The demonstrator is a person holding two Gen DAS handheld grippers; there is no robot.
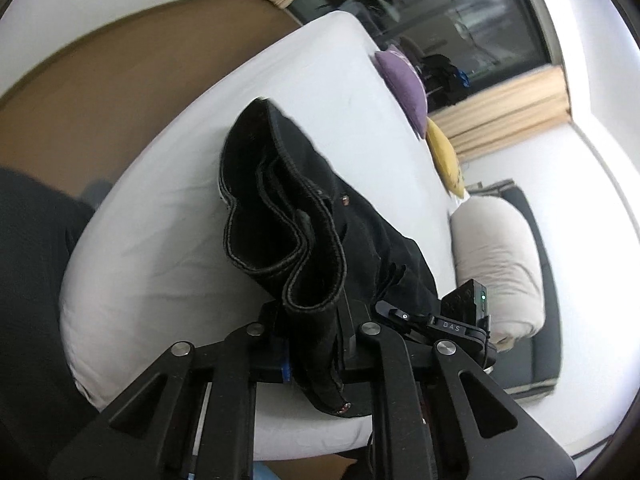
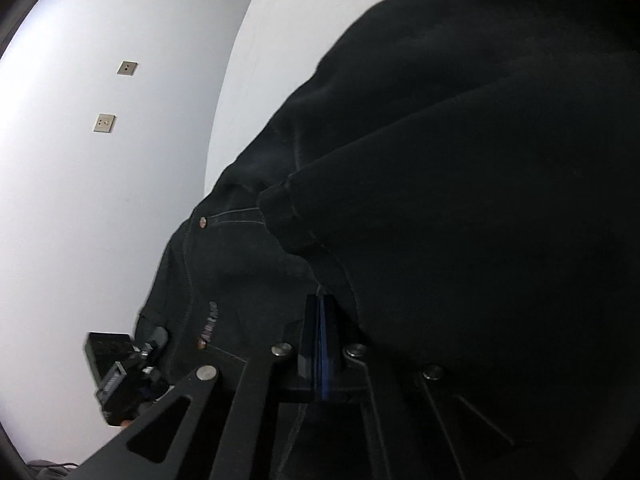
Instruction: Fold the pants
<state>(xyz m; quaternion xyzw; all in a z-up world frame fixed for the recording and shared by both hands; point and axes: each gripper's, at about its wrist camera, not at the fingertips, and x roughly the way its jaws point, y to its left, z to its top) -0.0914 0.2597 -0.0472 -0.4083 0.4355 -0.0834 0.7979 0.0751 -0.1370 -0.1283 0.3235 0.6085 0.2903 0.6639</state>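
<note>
Right, left wrist view first: my left claw (image 1: 312, 344) is clamped on the black denim pants (image 1: 304, 216), fabric bunched between the pads w/ the stitched waistband (image 1: 280, 240) folding up in loops above them. Pants hang over the white-sheeted mattress (image 1: 168, 216), mostly lifted at my end, the rest trailing down toward the right. Beyond: a purple cushion (image 1: 402, 80) and a yellow cushion (image 1: 444, 156) along the far edge of the bed, a rolled beige duvet (image 1: 500, 264) just right of the pants, dark window (image 1: 440, 12) w/ a wood frame behind. Part of my other claw's body shows at lower right, touching the cloth.

Right wrist view: my right claw (image 2: 322, 344) has its pads pressed together, blue strips meeting; a thick black fold of the pants sits on top and to the right, but whether cloth is actually pinched in there I can't tell. Copper rivets (image 2: 203, 222) and pocket stitching show left of the pads. White wall (image 2: 80, 200) w/ two outlet plates (image 2: 105, 123) behind.
</note>
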